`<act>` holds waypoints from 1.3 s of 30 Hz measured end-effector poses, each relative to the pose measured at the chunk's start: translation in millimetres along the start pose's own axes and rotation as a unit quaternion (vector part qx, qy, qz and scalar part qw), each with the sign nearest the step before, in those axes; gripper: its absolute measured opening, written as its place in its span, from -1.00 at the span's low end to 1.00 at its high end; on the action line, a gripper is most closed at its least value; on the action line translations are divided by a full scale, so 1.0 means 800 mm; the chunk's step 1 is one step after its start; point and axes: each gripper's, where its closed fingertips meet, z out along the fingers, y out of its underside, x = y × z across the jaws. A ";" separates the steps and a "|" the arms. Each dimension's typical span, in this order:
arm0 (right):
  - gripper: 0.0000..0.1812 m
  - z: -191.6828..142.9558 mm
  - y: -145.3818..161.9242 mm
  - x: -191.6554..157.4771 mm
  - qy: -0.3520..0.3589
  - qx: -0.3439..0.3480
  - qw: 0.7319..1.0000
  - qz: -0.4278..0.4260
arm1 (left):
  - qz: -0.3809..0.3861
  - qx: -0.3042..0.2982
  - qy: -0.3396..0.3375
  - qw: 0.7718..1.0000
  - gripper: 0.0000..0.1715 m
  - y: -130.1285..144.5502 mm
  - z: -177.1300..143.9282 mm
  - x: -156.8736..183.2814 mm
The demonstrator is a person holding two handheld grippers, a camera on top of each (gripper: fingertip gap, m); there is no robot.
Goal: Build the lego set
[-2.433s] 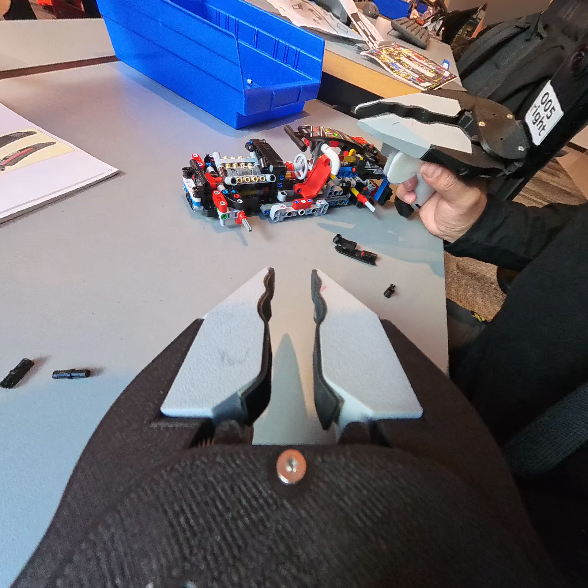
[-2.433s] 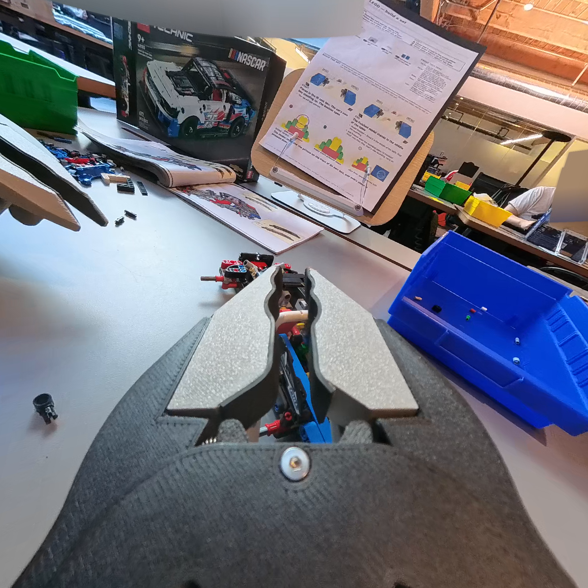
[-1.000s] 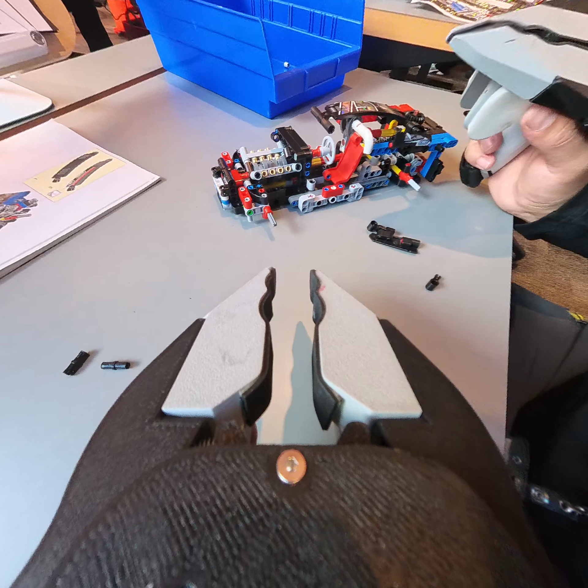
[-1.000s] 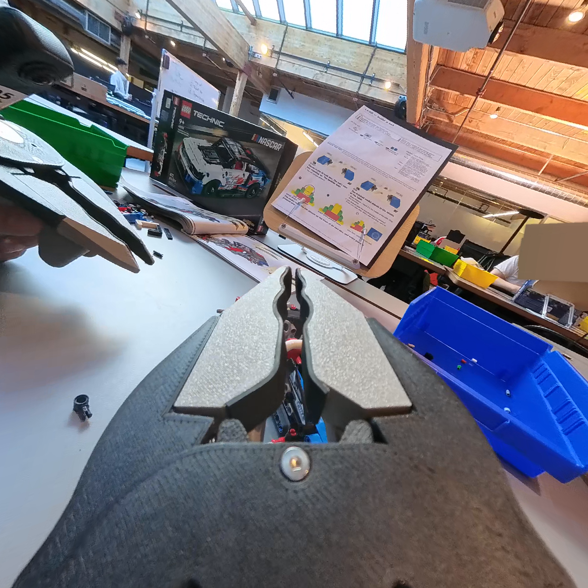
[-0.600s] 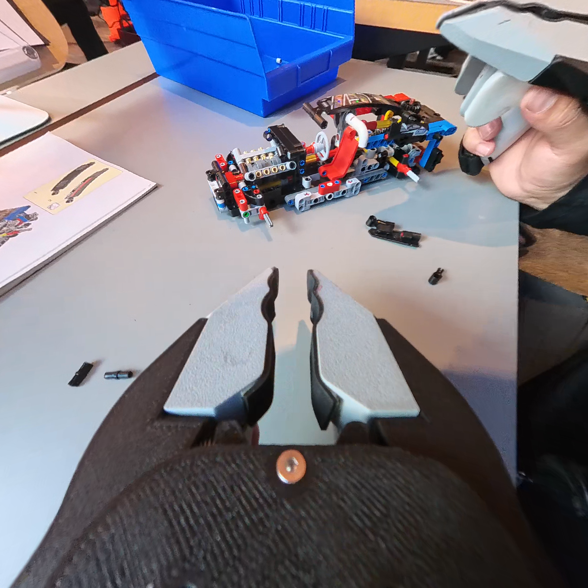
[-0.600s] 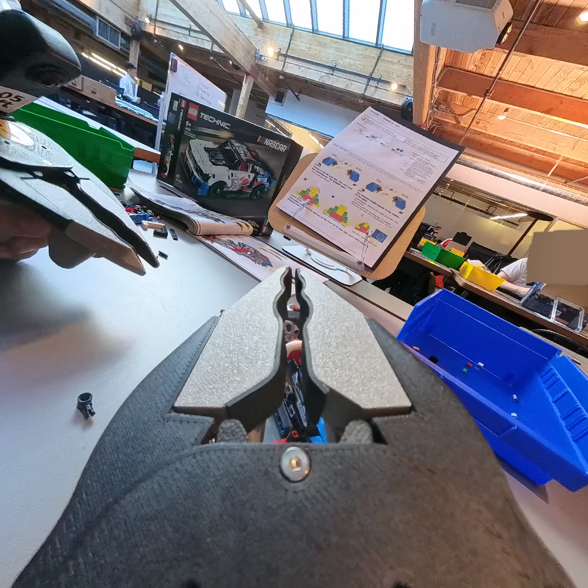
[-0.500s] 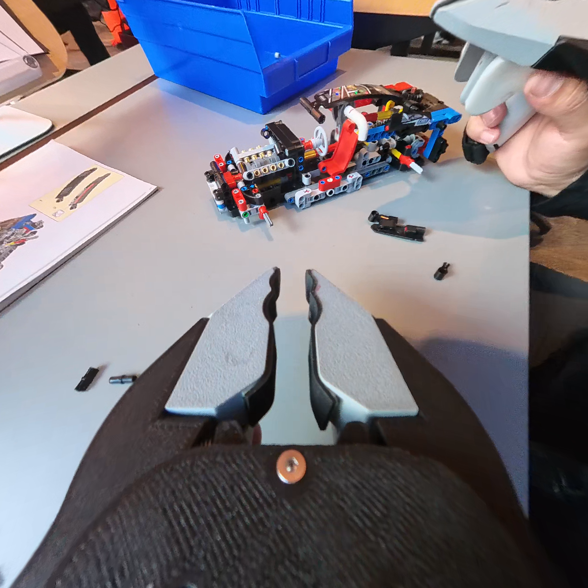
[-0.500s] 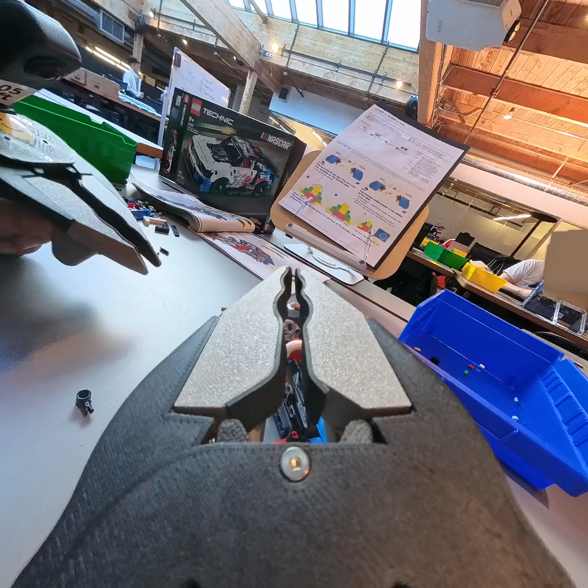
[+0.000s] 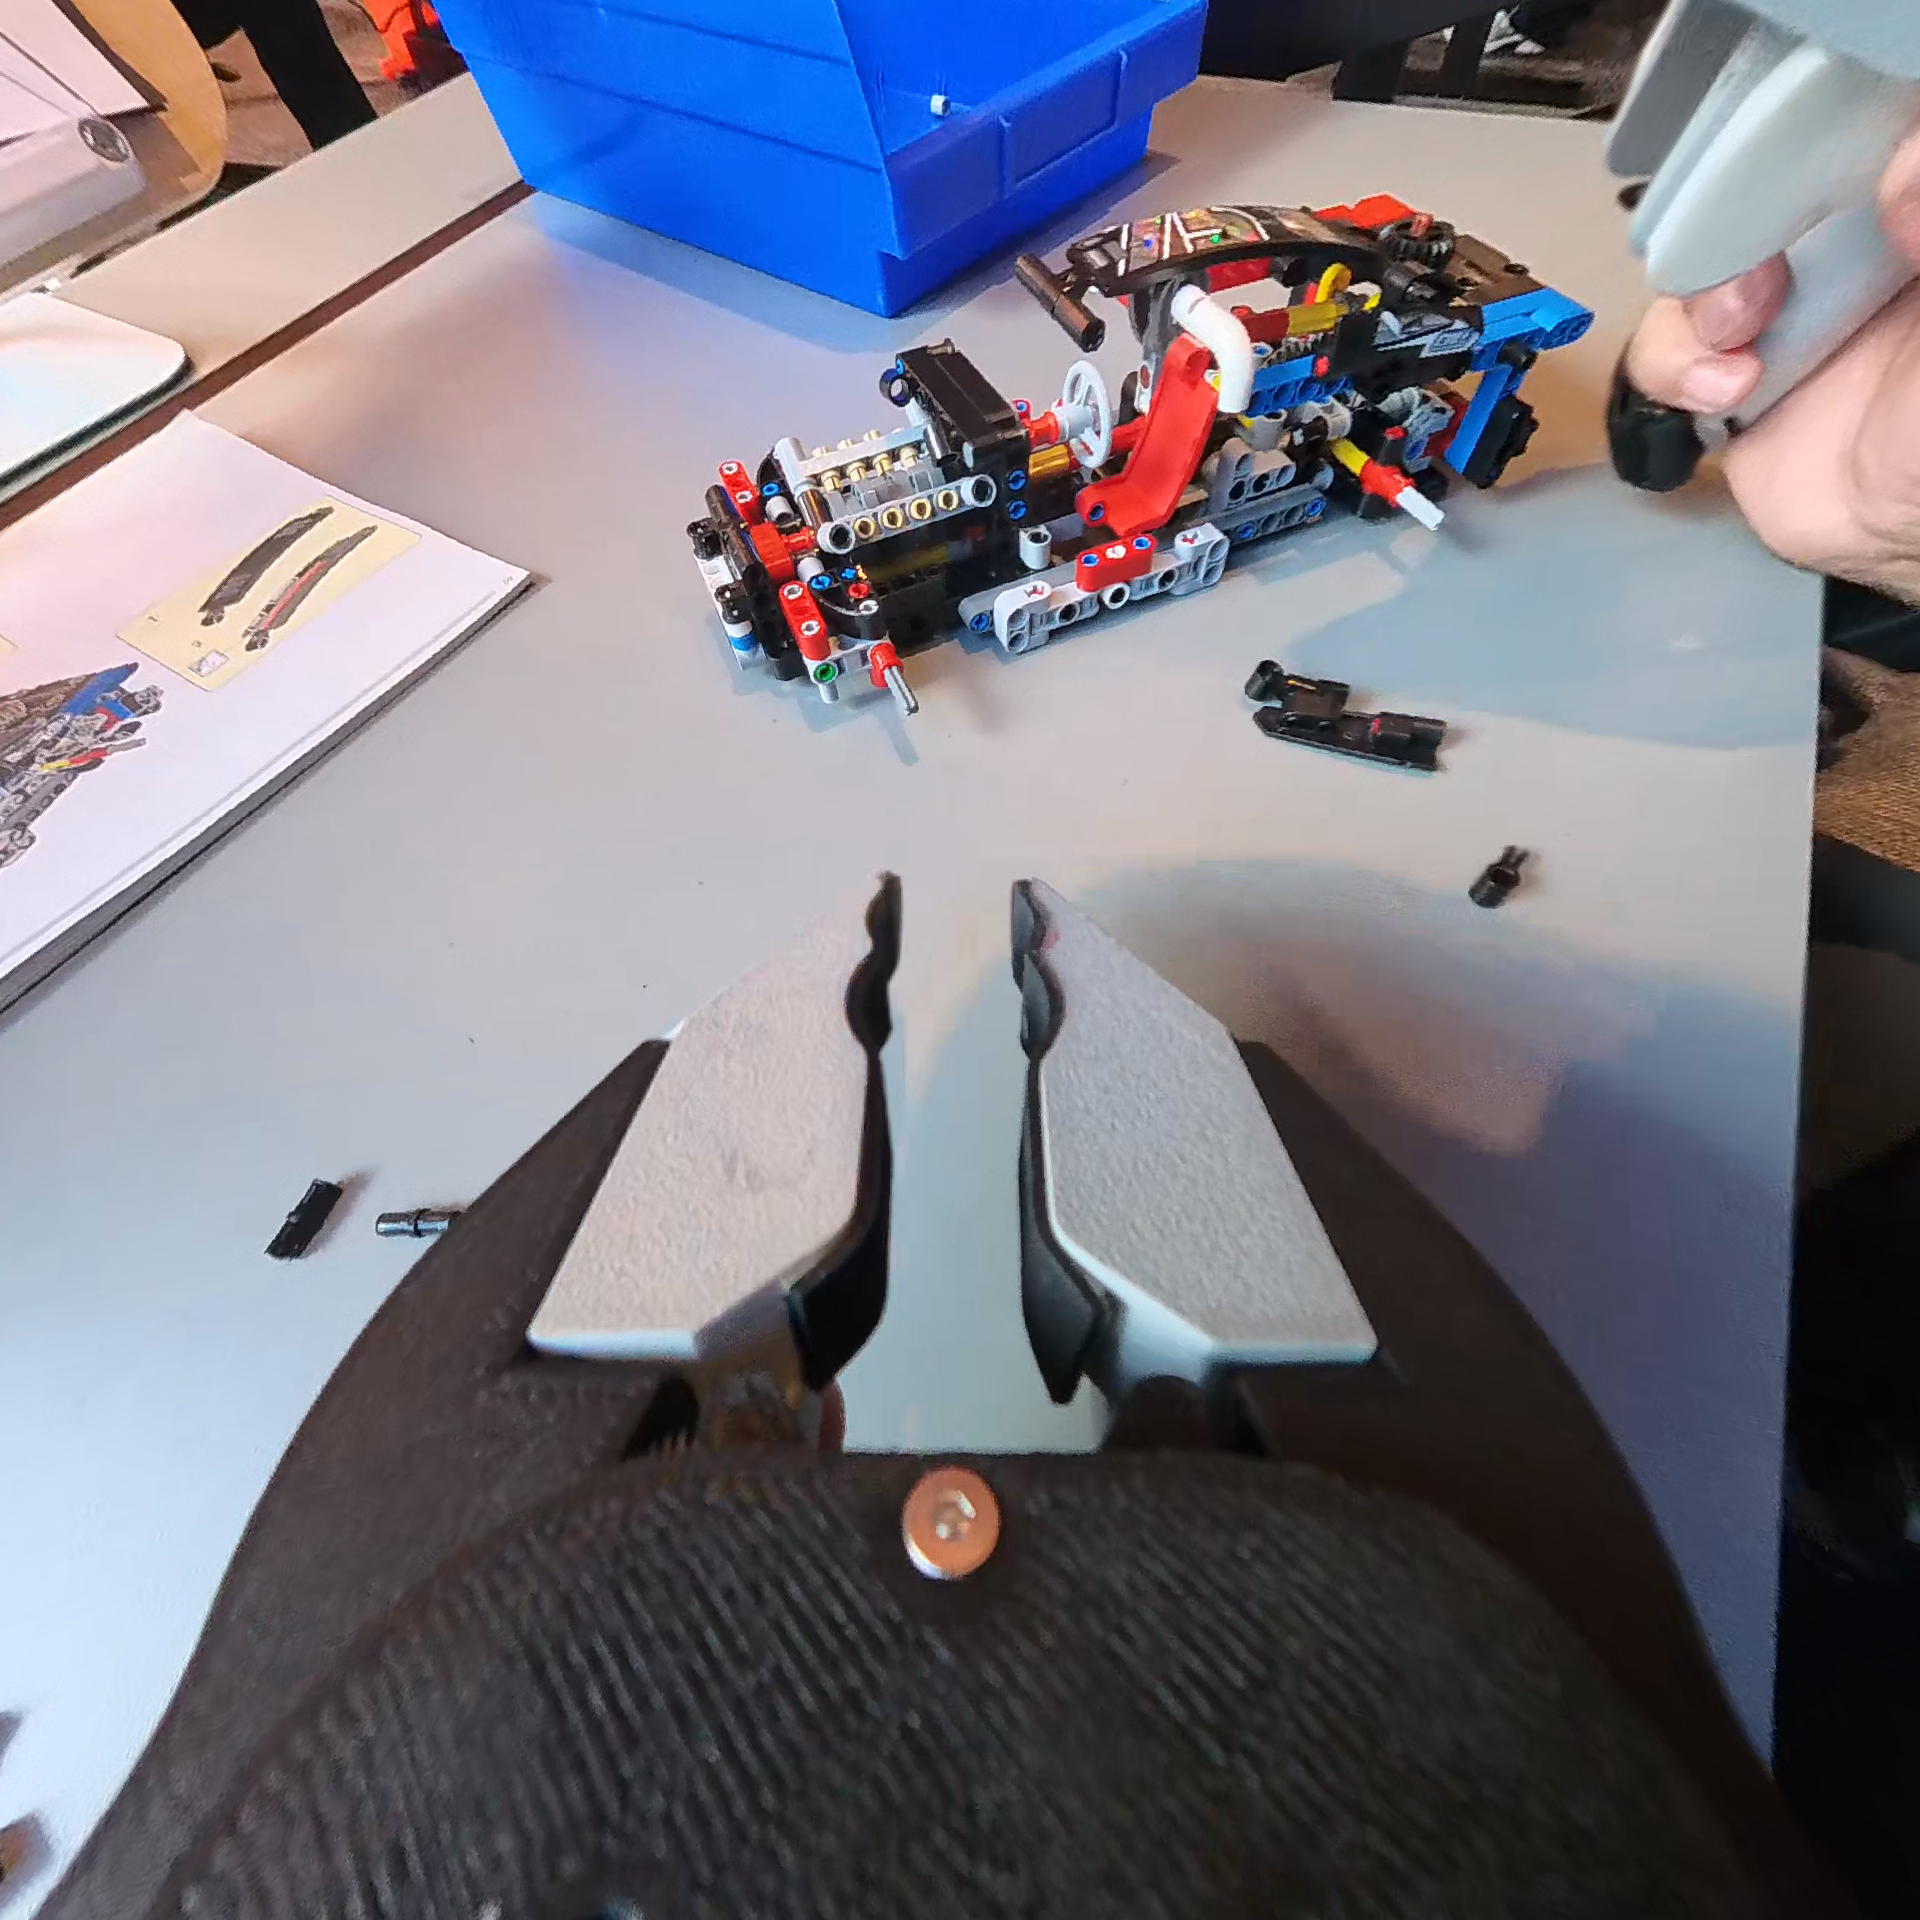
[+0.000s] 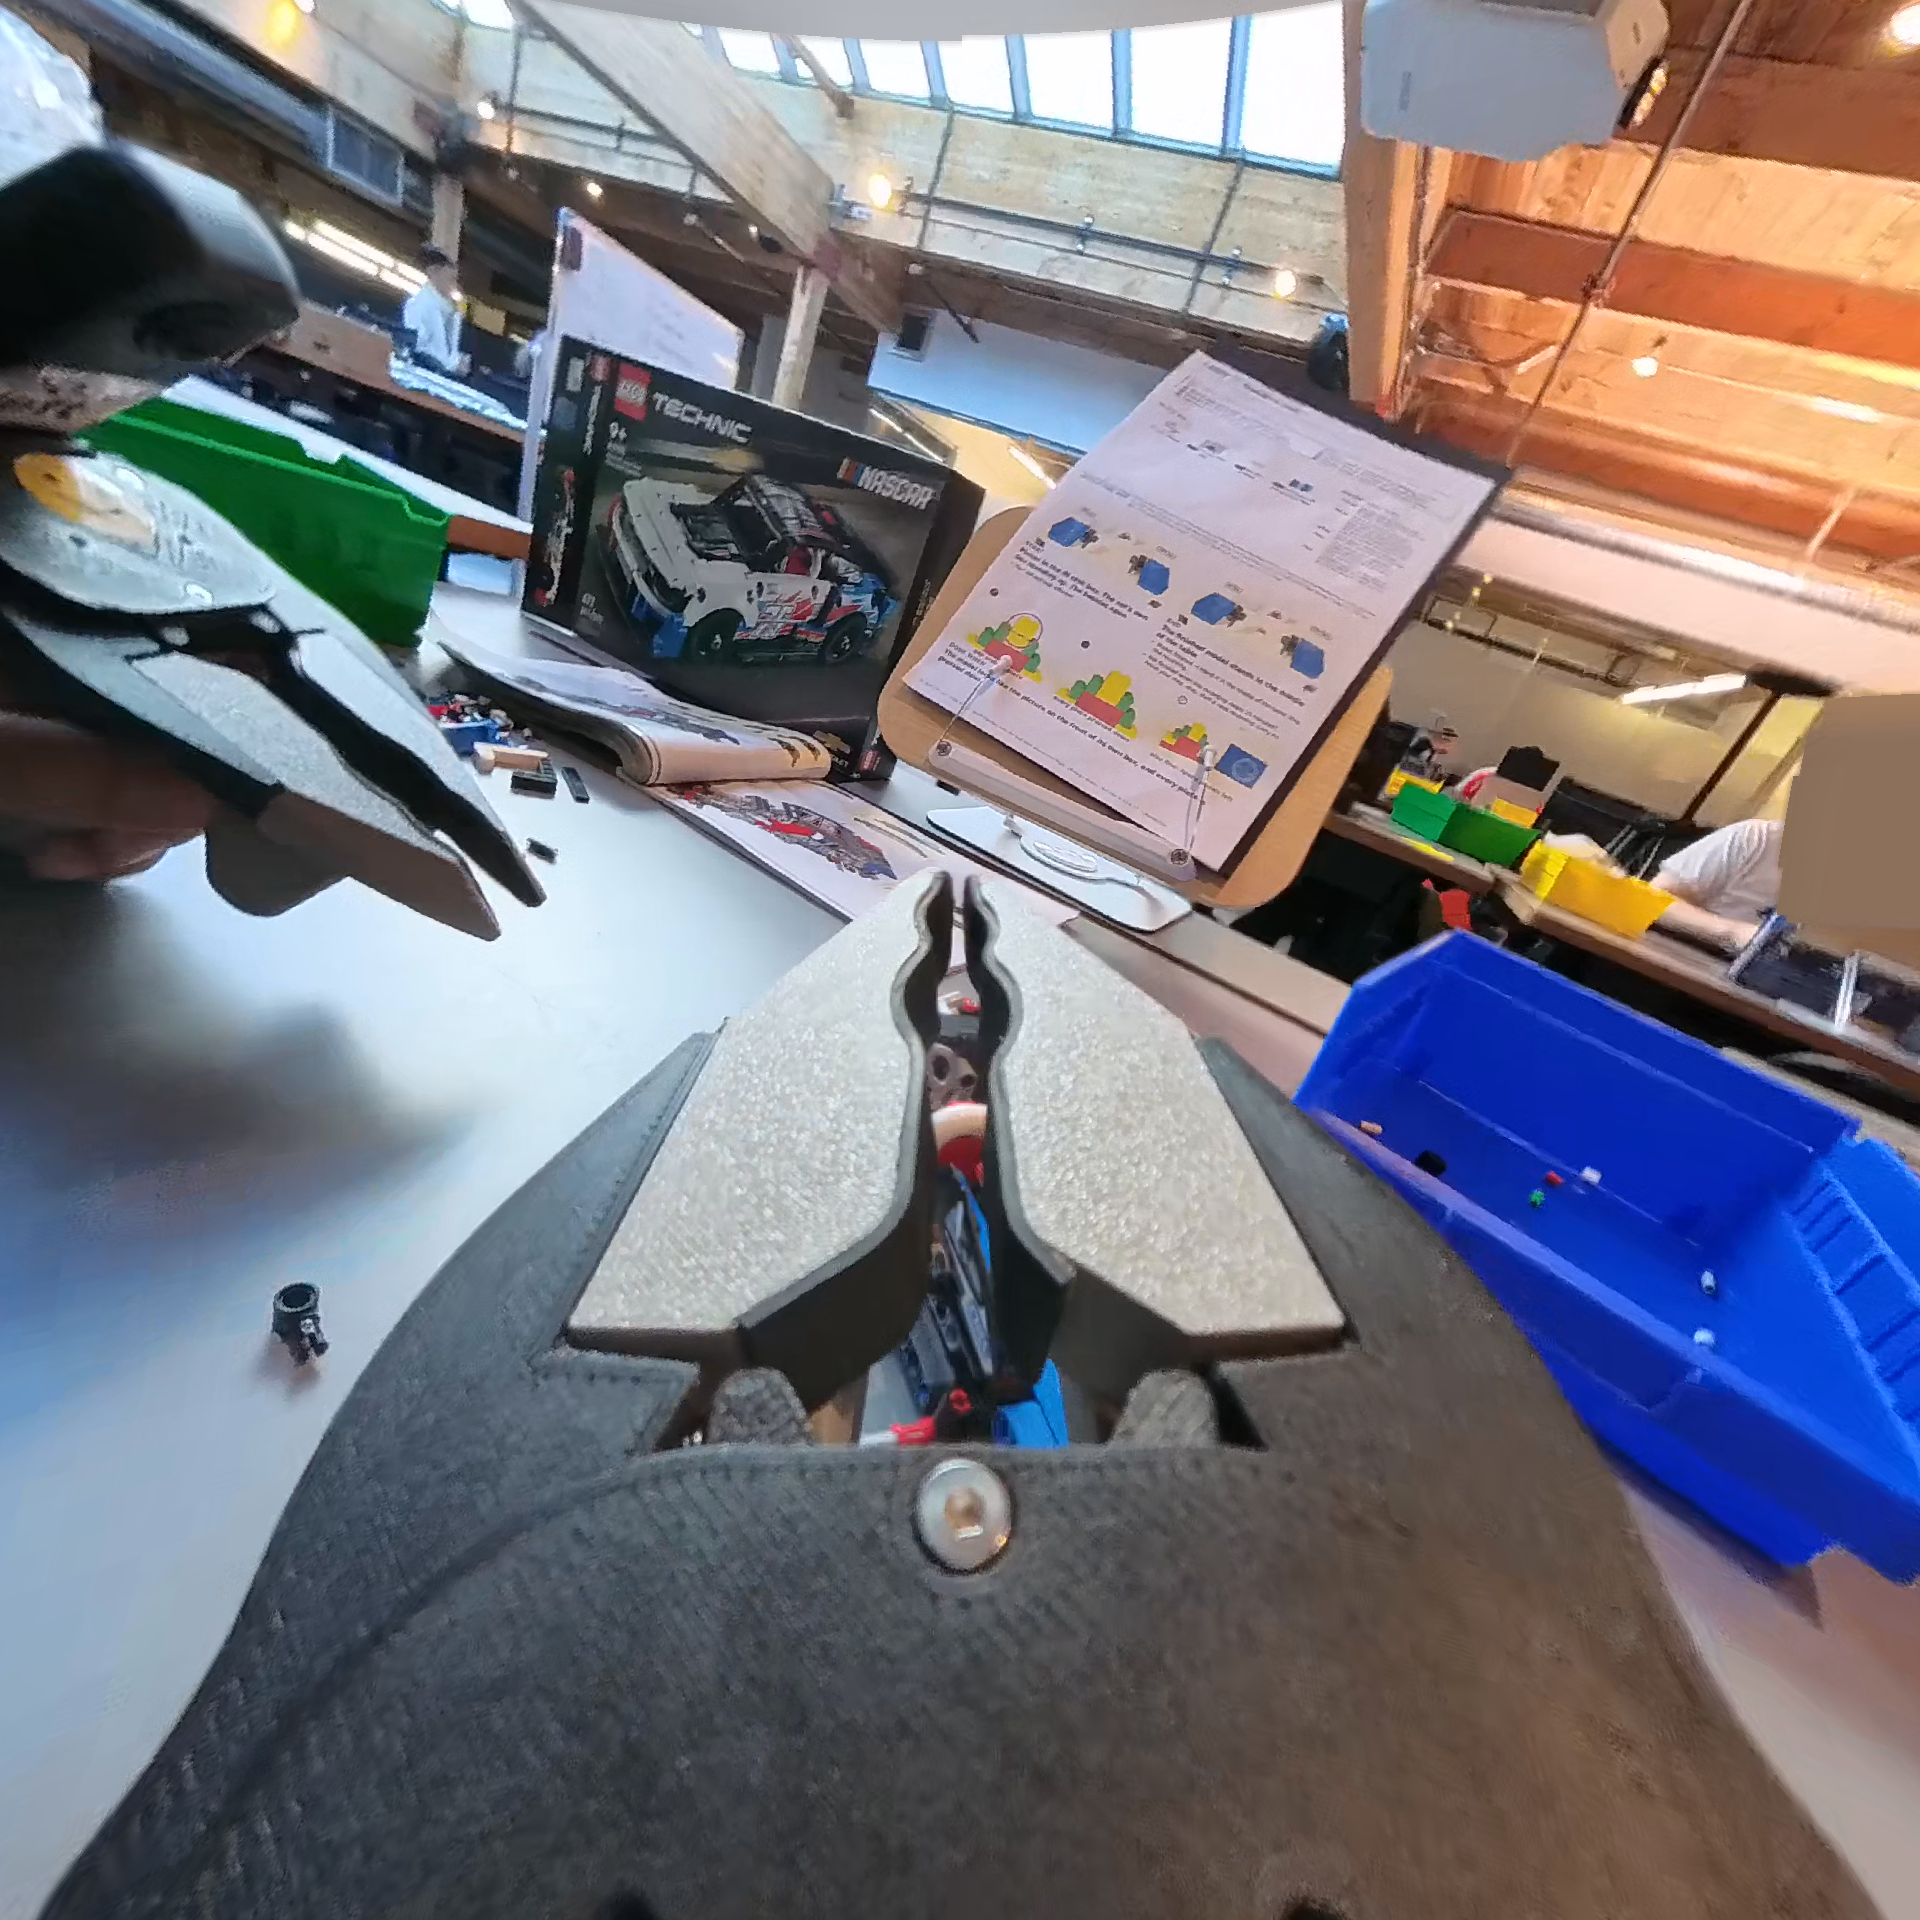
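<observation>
Grey counter (image 9: 520,831) lies bare under the left gripper (image 9: 956,894), its jaws parted and empty. Ahead: car chassis (image 9: 1122,468), blue bin (image 9: 883,135) beyond. Right gripper (image 10: 958,894) nearly closed, holding nothing, above the chassis.

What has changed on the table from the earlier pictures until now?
The right tool lifted up off the half-built lego car and narrowed almost shut, holding nothing. The left tool backed away slightly, still open and empty. The car, black beam piece, small black pins and blue plastic bin stayed put.
</observation>
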 end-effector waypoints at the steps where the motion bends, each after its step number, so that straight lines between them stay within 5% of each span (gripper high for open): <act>1: -1.00 -0.005 0.002 0.004 0.002 -0.007 1.000 0.016 | 0.000 -0.004 0.000 1.000 -0.77 0.001 0.001 0.000; 4: -0.90 -0.023 0.014 -0.002 -0.040 -0.057 0.992 0.105 | 0.010 -0.009 -0.008 1.000 -0.76 0.002 0.003 0.000; 7: -0.63 -0.046 0.035 -0.036 -0.106 -0.141 0.965 0.194 | 0.029 -0.016 0.009 0.999 -0.75 -0.001 0.013 0.011; 9: -0.63 -0.066 0.055 -0.070 -0.143 -0.205 0.943 0.219 | 0.032 -0.026 0.045 0.998 -0.75 -0.005 0.025 0.028; 17: -0.69 -0.077 0.099 -0.146 -0.191 -0.346 0.911 0.121 | -0.028 -0.096 0.188 0.977 -0.71 -0.009 0.045 0.077; 26: -0.77 -0.052 0.107 -0.168 -0.257 -0.359 0.896 0.043 | -0.012 -0.137 0.278 0.951 -0.78 0.026 0.009 0.140; 30: -0.99 -0.050 0.113 -0.170 -0.281 -0.351 0.893 0.032 | 0.032 -0.134 0.287 0.948 -0.79 0.020 0.020 0.156; 36: -0.99 -0.057 0.113 -0.165 -0.277 -0.355 0.892 0.050 | 0.108 -0.144 0.279 0.943 -0.96 0.023 0.037 0.160; 39: -0.99 -0.064 0.110 -0.170 -0.295 -0.356 0.885 0.051 | 0.110 -0.143 0.282 0.942 -0.80 0.020 0.039 0.163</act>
